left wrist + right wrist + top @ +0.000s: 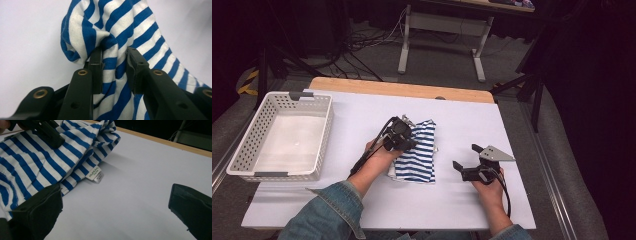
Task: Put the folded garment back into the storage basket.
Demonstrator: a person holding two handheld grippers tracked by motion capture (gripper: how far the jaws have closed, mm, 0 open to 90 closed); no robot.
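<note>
The blue-and-white striped garment (418,152) is lying bunched near the middle of the desk (462,125), a white label (95,176) showing at its edge. The left gripper (113,58) is pinching a fold of the cloth between its jaws. The right gripper (467,159) is resting just beside the garment, toward the desk's right edge, its jaws standing wide apart over bare surface. A white basket (242,155) is sitting at the desk's left edge.
</note>
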